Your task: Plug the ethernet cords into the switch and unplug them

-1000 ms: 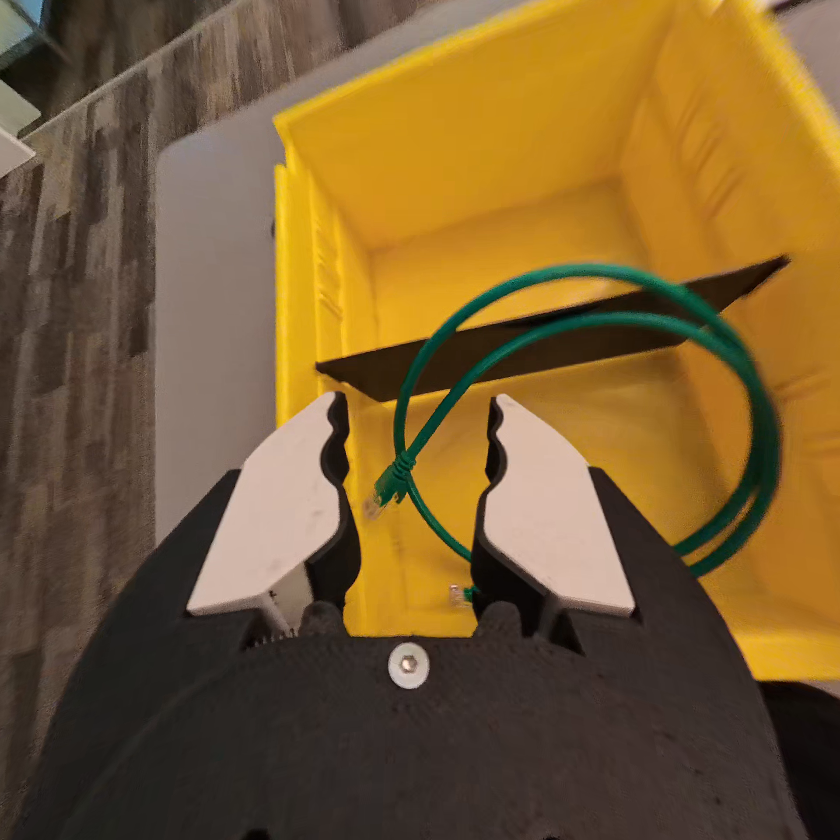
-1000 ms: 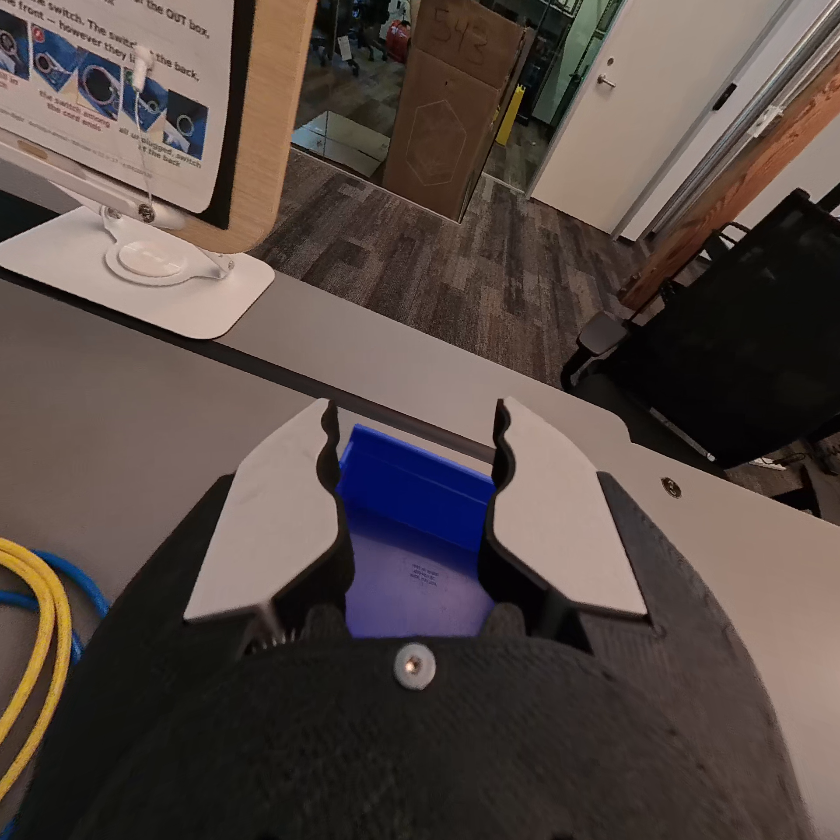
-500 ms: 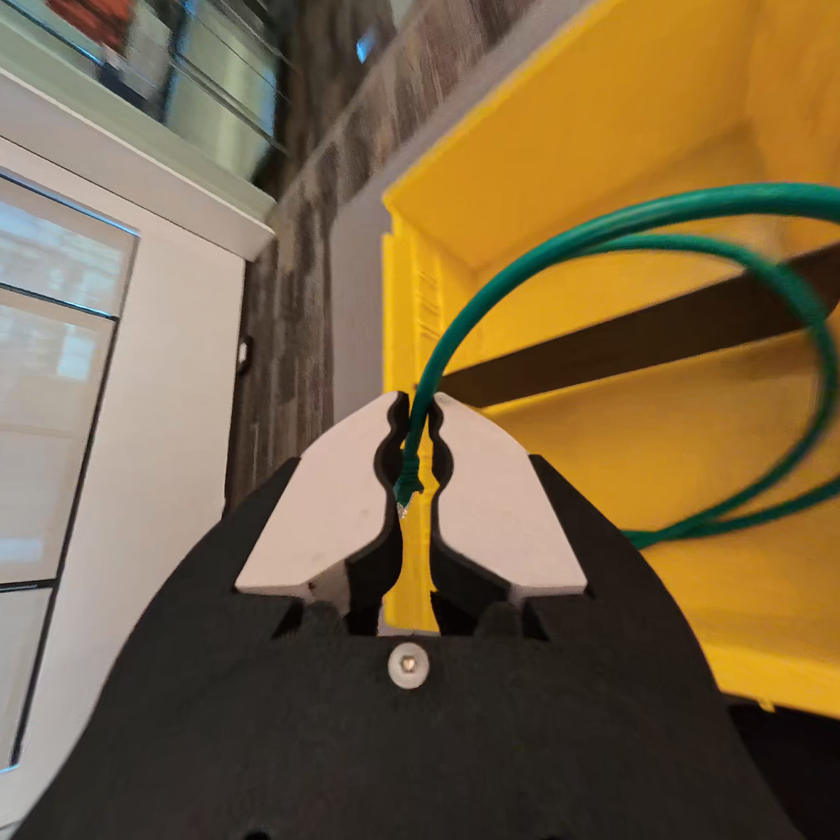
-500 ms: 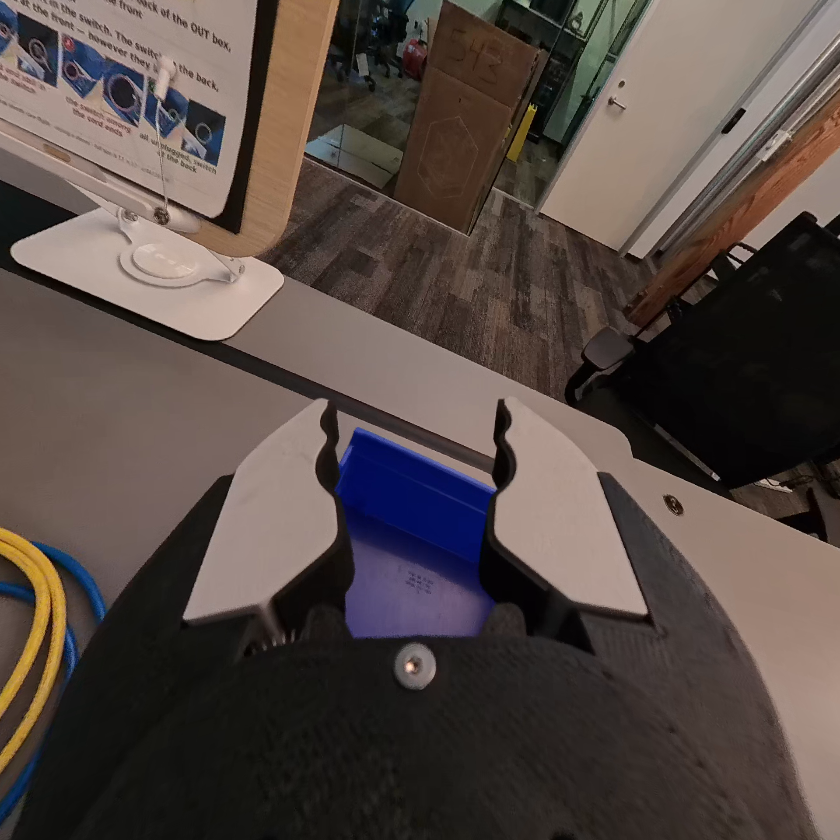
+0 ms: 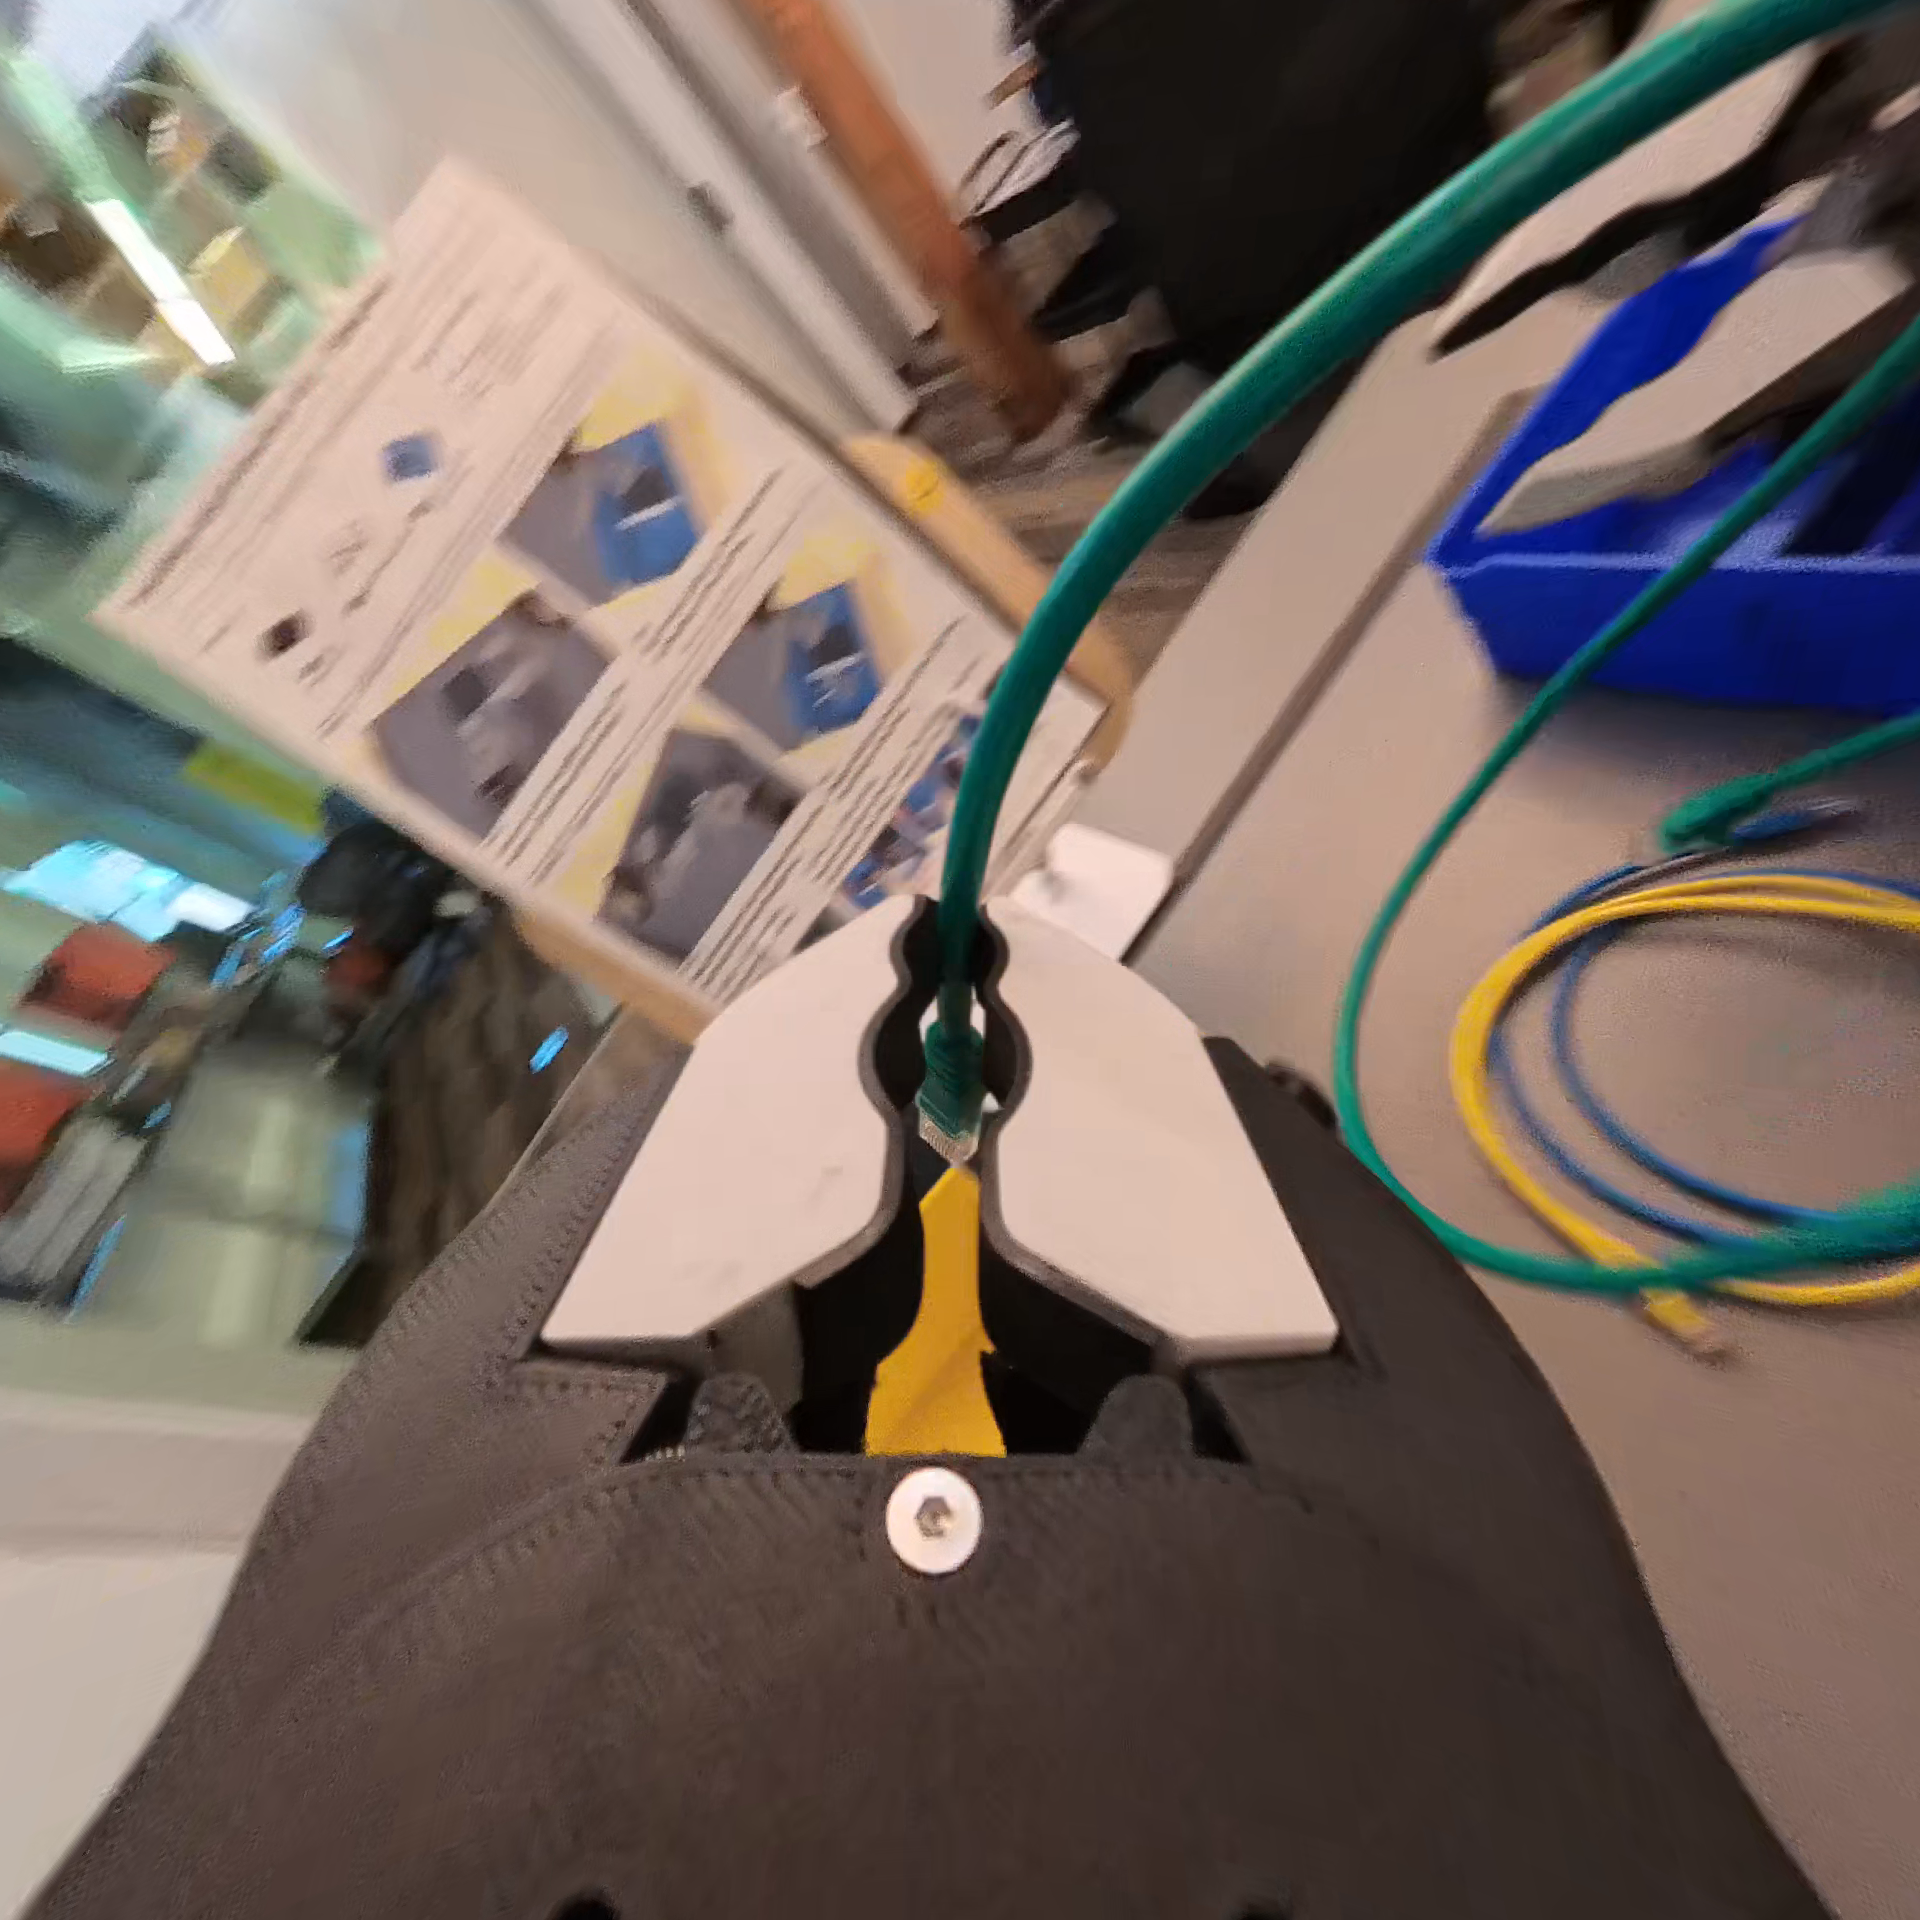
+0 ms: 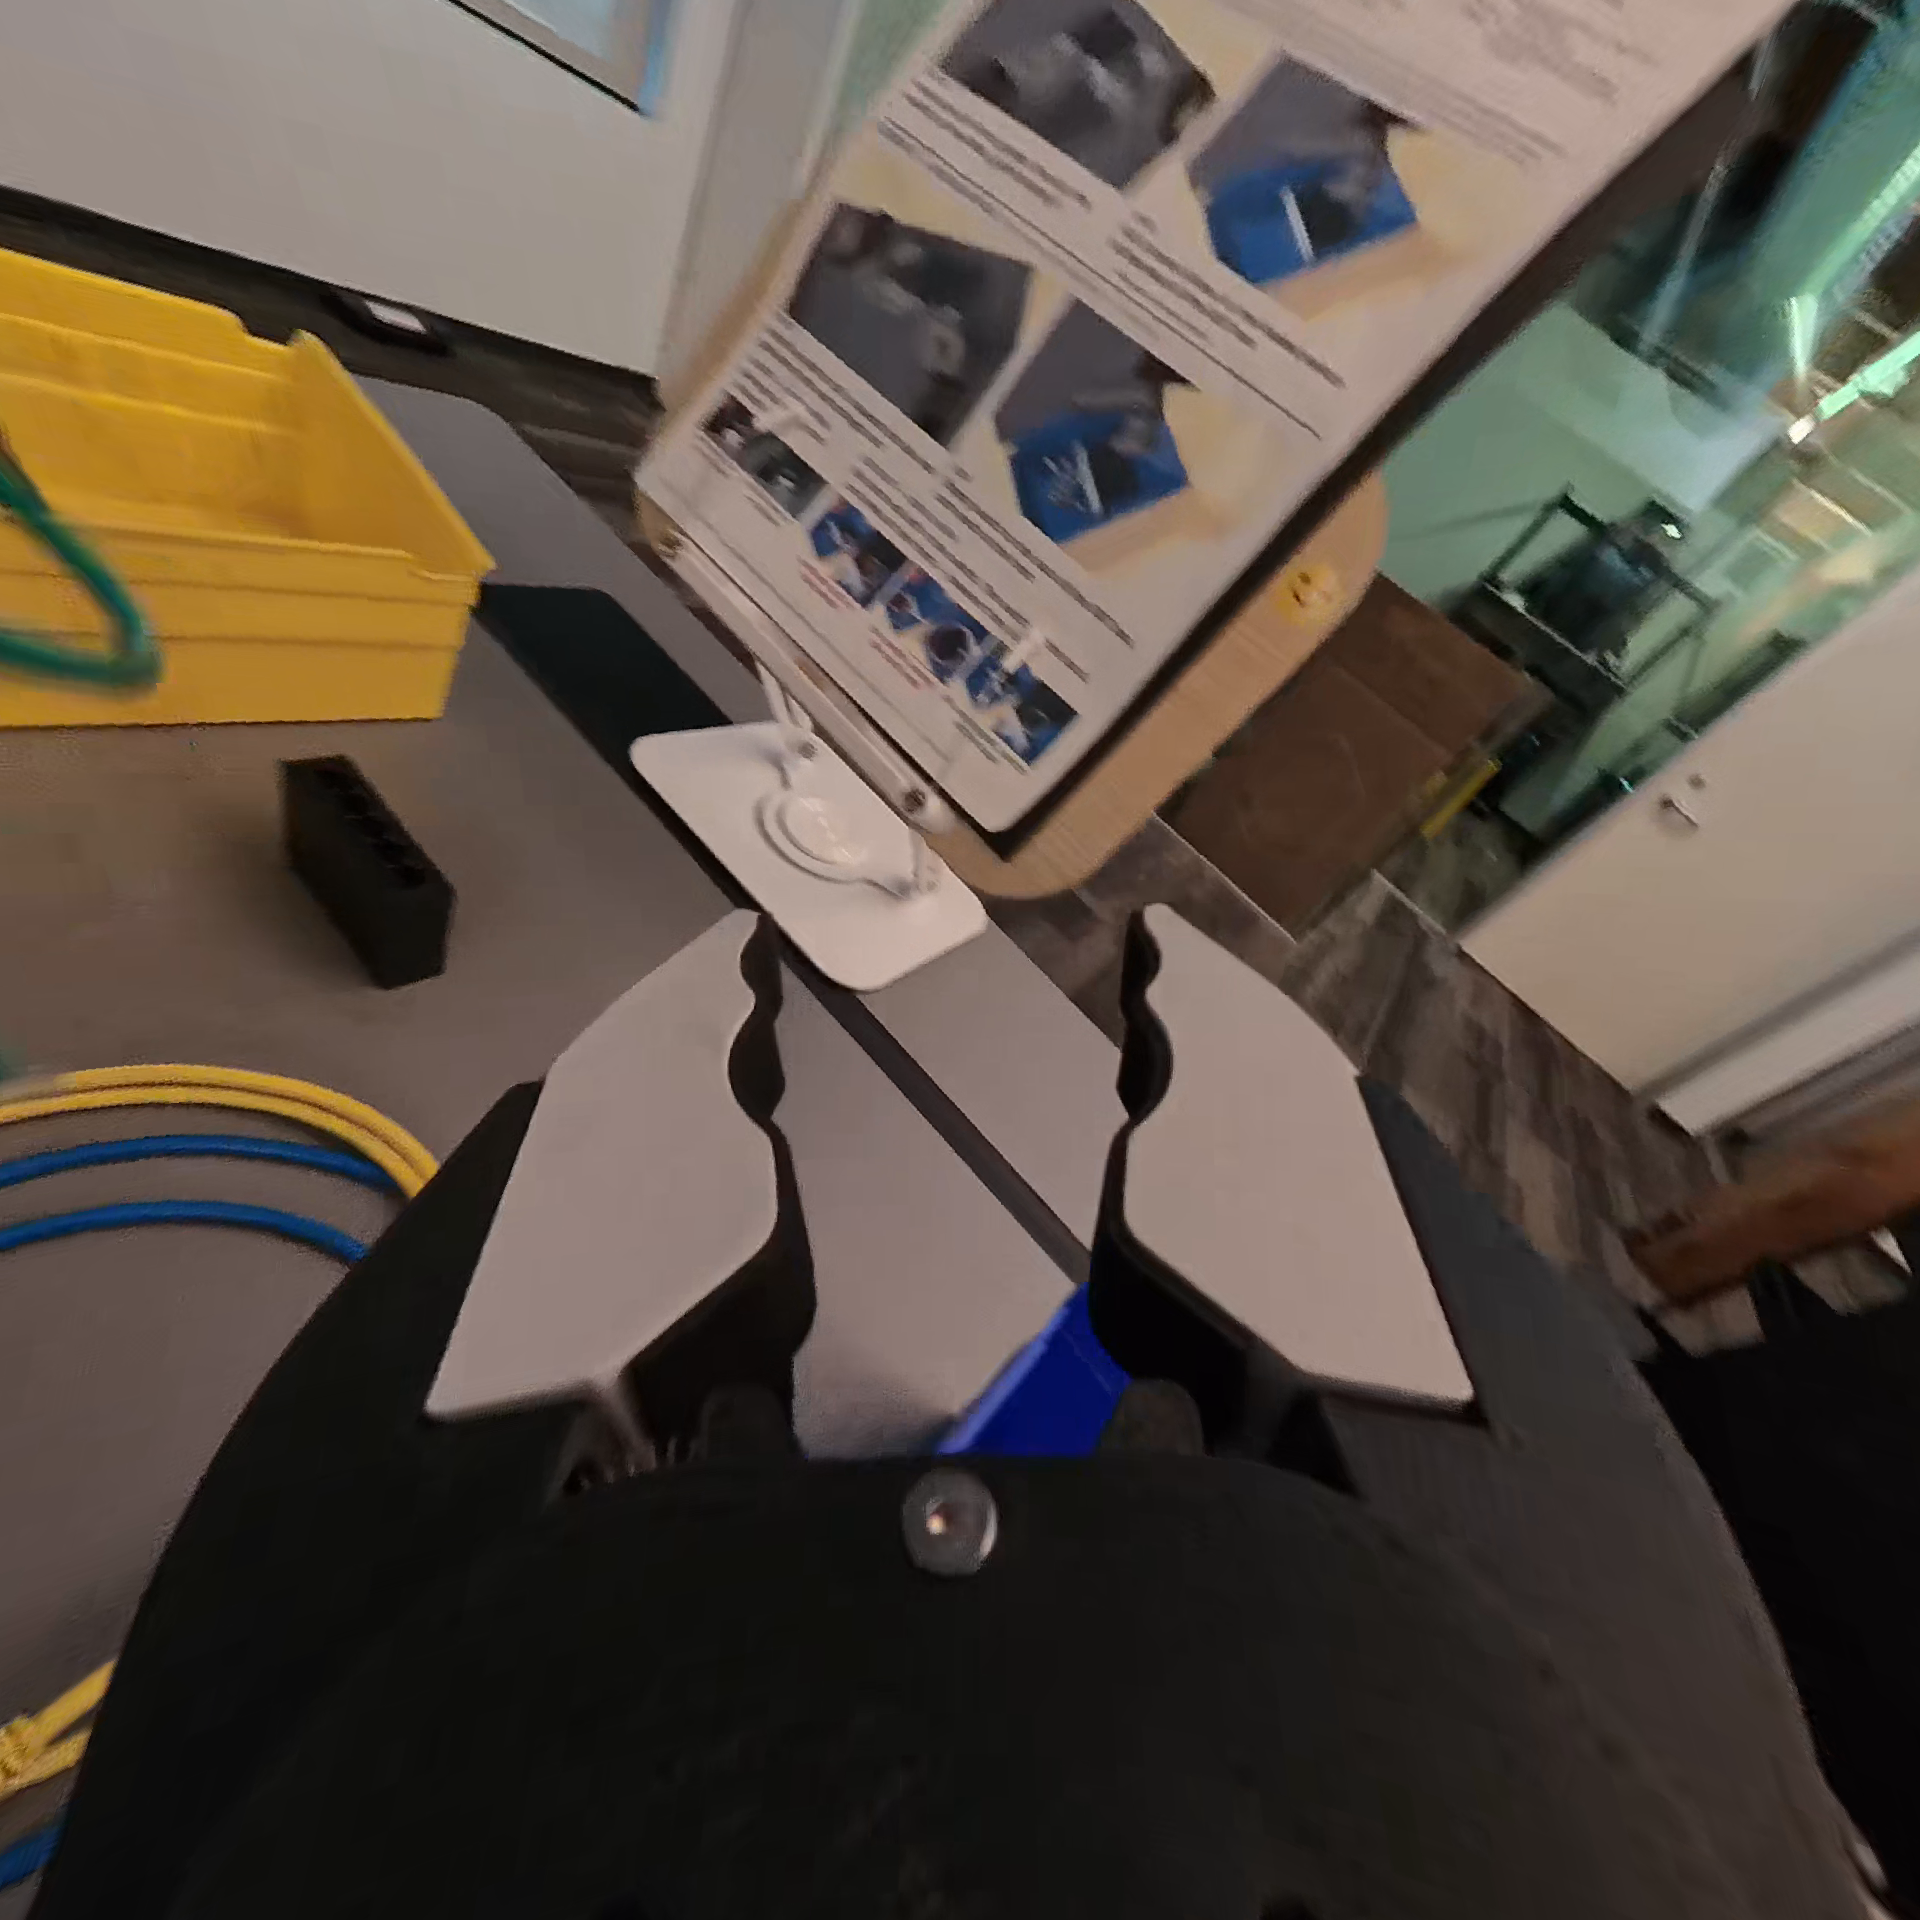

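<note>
My left gripper is shut on the green ethernet cord just behind its plug. The cord arcs up to the right and loops back down over the grey table. My right gripper is open and empty above the table. The black switch stands on the table to its left, ports facing up and right. Yellow cords and blue cords lie coiled on the table; they also show in the right wrist view. The green cord hangs in front of the yellow bin.
A yellow bin stands at the table's left. A blue bin is at the right, with the right gripper's fingers over it. A picture sign on a white base stands at the table's far edge. The gap from one gripper's tips to the other's is roughly 25 cm. My right tips are roughly 25 cm from the black switch.
My left gripper shut on the green cord inside the yellow bin, lifted it out and swung right toward the table. My right gripper turned left, off the blue bin, and stays open.
</note>
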Available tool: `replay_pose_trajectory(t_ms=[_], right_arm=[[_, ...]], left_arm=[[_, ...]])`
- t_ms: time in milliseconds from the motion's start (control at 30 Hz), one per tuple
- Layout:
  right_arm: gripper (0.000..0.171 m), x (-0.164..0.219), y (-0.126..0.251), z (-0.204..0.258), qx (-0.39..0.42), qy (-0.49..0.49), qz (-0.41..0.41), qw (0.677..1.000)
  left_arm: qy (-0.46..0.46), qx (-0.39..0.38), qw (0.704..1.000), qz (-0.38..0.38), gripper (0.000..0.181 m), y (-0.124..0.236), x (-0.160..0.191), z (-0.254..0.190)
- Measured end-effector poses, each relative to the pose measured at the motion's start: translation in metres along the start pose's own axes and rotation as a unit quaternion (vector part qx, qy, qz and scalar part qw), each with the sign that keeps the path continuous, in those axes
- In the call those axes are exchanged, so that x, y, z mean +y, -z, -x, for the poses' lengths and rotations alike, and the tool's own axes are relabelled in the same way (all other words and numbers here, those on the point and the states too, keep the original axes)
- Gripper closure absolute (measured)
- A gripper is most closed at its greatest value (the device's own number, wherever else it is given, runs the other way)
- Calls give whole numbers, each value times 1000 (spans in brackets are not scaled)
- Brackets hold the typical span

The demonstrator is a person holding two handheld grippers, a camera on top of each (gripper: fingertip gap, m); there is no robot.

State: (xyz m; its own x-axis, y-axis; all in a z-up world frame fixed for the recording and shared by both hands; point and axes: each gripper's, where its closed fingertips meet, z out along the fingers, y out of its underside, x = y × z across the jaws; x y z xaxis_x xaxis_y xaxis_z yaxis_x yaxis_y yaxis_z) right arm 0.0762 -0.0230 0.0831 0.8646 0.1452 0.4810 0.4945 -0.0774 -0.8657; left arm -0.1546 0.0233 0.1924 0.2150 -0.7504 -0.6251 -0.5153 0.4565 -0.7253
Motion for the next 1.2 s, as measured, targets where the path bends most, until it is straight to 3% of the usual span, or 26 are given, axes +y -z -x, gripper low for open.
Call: replay_pose_trajectory(t_ms=[200, 433, 633, 833, 933, 1000, 1100, 1167, 1200], right_arm=[[107, -51, 20, 33, -62, 29, -124, 990], [111, -109, 65, 81, -160, 48, -294, 941], [135, -95, 57, 81, -176, 51, -271, 945], [139, -90, 44, 77, -196, -18, -246, 949], [164, -90, 44, 82, -218, -23, -242, 945], [164, -94, 48, 82, -226, -35, -250, 941], [164, -100, 57, 78, -222, -34, -272, 936], [165, -103, 62, 74, -217, -30, -285, 933], [165, -104, 65, 71, -211, -29, -294, 932]], left_arm=[[-26, 188, 981, -38, 176, -40, -36, -80], [-58, 334, 940, 28, 176, -82, -24, -155], [-53, 356, 933, 28, 176, -96, -23, -173], [-34, 324, 945, 22, 176, -100, -25, -171], [-13, 299, 954, 17, 176, -102, -27, -163], [23, 293, 956, 3, 167, -101, -31, -156], [120, 285, 951, -25, 116, -91, -27, -135], [225, 313, 920, -73, 111, -77, -22, -125], [289, 339, 890, -99, 109, -70, -19, -121]])
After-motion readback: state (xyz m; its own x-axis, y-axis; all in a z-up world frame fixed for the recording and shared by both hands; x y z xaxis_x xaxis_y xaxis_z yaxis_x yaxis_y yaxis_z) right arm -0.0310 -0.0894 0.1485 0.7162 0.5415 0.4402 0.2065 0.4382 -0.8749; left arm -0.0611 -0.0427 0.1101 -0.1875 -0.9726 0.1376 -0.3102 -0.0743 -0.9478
